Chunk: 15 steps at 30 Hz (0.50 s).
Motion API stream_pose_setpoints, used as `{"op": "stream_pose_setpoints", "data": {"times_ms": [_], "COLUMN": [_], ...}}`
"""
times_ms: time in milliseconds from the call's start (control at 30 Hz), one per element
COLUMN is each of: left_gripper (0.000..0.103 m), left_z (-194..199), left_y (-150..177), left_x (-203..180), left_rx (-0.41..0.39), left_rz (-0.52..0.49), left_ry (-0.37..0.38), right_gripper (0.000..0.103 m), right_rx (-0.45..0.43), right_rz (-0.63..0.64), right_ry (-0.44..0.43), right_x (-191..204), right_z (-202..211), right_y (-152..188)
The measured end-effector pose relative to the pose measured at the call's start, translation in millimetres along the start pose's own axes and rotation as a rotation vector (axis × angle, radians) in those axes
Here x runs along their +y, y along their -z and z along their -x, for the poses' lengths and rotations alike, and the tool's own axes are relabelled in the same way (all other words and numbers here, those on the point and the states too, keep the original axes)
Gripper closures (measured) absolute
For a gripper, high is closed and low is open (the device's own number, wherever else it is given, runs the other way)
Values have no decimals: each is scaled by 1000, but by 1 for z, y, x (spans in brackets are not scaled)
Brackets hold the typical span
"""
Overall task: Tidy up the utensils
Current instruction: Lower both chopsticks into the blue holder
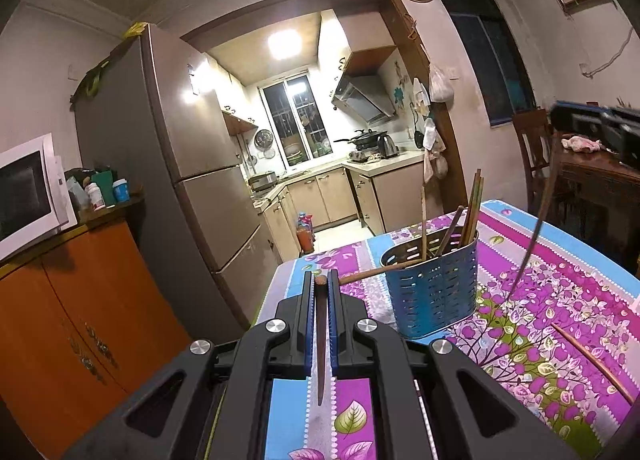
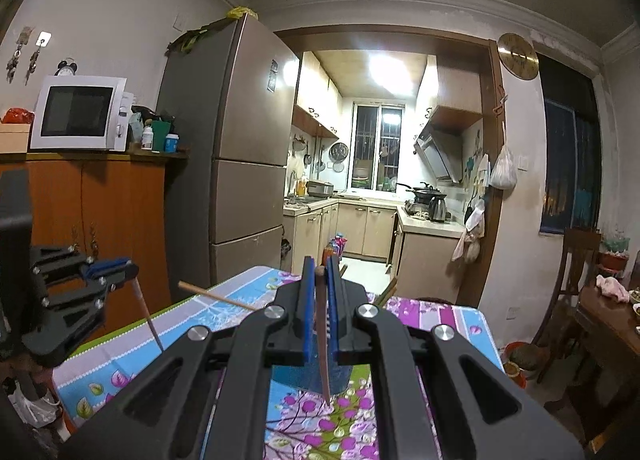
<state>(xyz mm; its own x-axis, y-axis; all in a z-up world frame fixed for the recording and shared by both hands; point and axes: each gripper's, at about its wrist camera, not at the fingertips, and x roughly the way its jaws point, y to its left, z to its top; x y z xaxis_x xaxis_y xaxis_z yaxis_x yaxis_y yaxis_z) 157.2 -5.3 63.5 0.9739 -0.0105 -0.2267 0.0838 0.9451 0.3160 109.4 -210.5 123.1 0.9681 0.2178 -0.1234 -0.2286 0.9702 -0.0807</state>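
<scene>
Pinching one thin brown wooden chopstick [image 1: 321, 340] each, both jaws are holding closed near its blunt end; light, stiff and slippery, it is hanging beside the perforated blue metal utensil holder [image 1: 434, 292] on the floral worktop [image 1: 560, 300].

Dark chopstick [image 1: 320, 340] clamped in left claw [image 1: 320, 280], hanging tip-down; perforated metal holder [image 1: 432, 292] with chopsticks stands upright right of it.
</scene>
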Motion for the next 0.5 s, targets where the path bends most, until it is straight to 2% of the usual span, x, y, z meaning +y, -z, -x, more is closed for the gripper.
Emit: {"op": "stream_pose_setpoints", "data": {"times_ms": [333,500], "left_gripper": [96,96], "left_z": [-6,-19], "left_y": [-28,-54], "left_x": [-16,-22], "left_rx": [-38,-67], "left_rz": [-14,-13], "left_ry": [35,56], "right_gripper": [98,98], "right_rx": [-37,-58], "right_rz": [-34,-50], "right_ry": [-3,3], "right_x": [-17,-26], "right_z": [-24,-37], "right_y": [-36,-55]}}
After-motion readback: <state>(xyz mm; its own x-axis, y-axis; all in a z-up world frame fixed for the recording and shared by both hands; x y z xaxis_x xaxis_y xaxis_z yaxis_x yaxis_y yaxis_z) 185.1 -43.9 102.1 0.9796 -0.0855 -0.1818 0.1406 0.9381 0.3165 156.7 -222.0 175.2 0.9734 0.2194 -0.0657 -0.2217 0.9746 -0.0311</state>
